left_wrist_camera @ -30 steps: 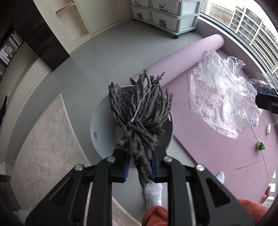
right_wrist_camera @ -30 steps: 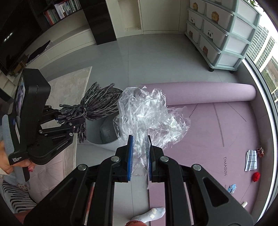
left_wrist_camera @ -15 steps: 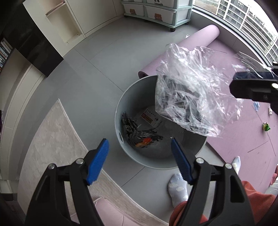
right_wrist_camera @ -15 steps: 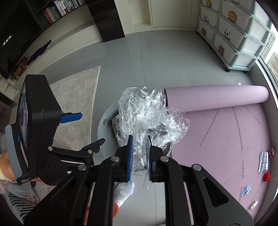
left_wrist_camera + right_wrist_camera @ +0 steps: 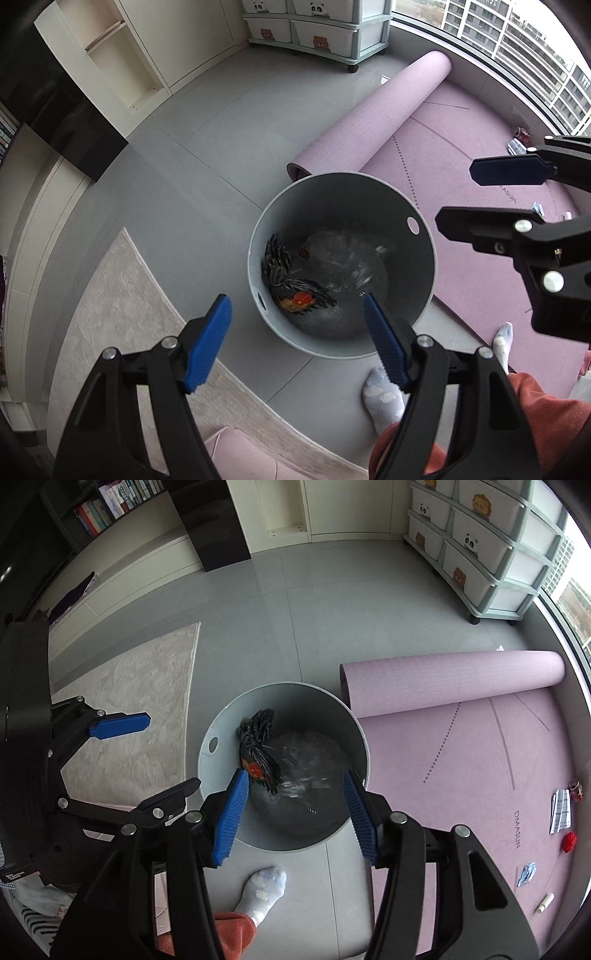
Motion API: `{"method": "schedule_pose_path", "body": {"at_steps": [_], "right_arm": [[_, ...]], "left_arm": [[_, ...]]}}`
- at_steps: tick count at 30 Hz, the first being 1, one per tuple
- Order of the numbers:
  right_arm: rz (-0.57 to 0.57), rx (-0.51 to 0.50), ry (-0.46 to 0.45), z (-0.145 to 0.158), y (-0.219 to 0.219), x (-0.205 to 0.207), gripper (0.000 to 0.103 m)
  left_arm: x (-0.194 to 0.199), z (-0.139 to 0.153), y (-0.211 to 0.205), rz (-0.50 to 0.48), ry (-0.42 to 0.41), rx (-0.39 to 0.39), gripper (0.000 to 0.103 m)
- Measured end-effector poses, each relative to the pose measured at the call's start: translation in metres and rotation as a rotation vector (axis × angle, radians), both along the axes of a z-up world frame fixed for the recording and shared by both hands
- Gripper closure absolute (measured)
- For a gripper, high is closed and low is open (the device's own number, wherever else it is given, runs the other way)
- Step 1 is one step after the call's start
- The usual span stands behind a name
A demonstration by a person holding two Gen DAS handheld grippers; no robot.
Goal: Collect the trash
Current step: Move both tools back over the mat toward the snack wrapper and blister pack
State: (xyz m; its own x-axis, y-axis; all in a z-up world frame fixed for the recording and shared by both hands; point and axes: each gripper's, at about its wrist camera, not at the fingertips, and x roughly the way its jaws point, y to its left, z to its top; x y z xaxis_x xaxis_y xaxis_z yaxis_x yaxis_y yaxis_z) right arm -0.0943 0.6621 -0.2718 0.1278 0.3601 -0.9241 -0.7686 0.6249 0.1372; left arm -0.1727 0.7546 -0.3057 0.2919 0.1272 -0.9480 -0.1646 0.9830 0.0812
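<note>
Left gripper [image 5: 297, 334], blue-padded jaws spread wide and holding nothing, poised above a round grey bin [image 5: 421, 258] on the grey tiled floor. Right gripper [image 5: 293, 814] likewise spread wide and empty, above the same bin [image 5: 360, 746]. Each gripper also visible at the edge of the other's view, jaws apart.

Inside the bin: a dark grey bundle of mop strands [image 5: 280, 267], lying against the wall, with a small orange and red scrap [image 5: 300, 298] touching its lower end. Beside them, crumpled clear plastic film [image 5: 347, 258], blurred, covering much of the bin's bottom. Same contents seen from the right wrist: strands [image 5: 256, 738], orange scrap [image 5: 255, 767], film [image 5: 310, 764].

Purple yoga mat [image 5: 461, 760] partly unrolled on the floor, its rolled end just beside the bin. Scattered on the mat, well apart from the bin: a striped wrapper [image 5: 560, 810], a small red ball-like item [image 5: 569, 841], a small blue scrap [image 5: 527, 874], and a short white stick [image 5: 545, 902]. Pale rug [image 5: 129, 701] on the other side of the bin. One socked foot [image 5: 262, 890] planted on the tiles near the bin. Drawer unit with animal faces [image 5: 476, 542] against the far wall.
</note>
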Motion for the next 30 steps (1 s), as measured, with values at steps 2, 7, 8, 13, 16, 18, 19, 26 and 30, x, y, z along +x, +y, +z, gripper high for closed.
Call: {"method": "schedule_pose_path", "body": {"at_steps": [2, 7, 8, 13, 16, 18, 19, 26, 30], "right_arm": [[-0.04, -0.001, -0.004, 0.002, -0.017, 0.006, 0.051], [-0.186, -0.001, -0.022, 0.012, -0.078, 0.027, 0.051], [-0.22, -0.003, -0.027, 0.014, -0.094, 0.031, 0.051], [-0.398, -0.016, -0.051, 0.024, -0.186, 0.056, 0.051], [-0.497, -0.026, -0.066, 0.031, -0.252, 0.068, 0.051], [-0.559, -0.035, -0.075, 0.034, -0.298, 0.075, 0.051], [-0.589, -0.04, -0.078, 0.035, -0.322, 0.078, 0.051], [-0.774, -0.061, -0.079, 0.044, -0.49, 0.104, 0.051], [-0.836, -0.075, -0.083, 0.044, -0.574, 0.118, 0.051]], "left_arm": [[0.01, 0.003, -0.01, -0.03, -0.005, 0.001, 0.03], [0.039, 0.012, -0.056, -0.143, -0.016, -0.002, 0.03], [0.046, 0.014, -0.069, -0.169, -0.017, -0.004, 0.03], [0.082, 0.025, -0.144, -0.309, -0.034, -0.007, 0.03], [0.106, 0.034, -0.197, -0.388, -0.052, -0.011, 0.03], [0.121, 0.04, -0.236, -0.437, -0.062, -0.011, 0.03], [0.128, 0.042, -0.256, -0.46, -0.066, -0.011, 0.03], [0.176, 0.054, -0.409, -0.604, -0.087, -0.02, 0.03], [0.197, 0.057, -0.492, -0.667, -0.102, -0.021, 0.03]]}}
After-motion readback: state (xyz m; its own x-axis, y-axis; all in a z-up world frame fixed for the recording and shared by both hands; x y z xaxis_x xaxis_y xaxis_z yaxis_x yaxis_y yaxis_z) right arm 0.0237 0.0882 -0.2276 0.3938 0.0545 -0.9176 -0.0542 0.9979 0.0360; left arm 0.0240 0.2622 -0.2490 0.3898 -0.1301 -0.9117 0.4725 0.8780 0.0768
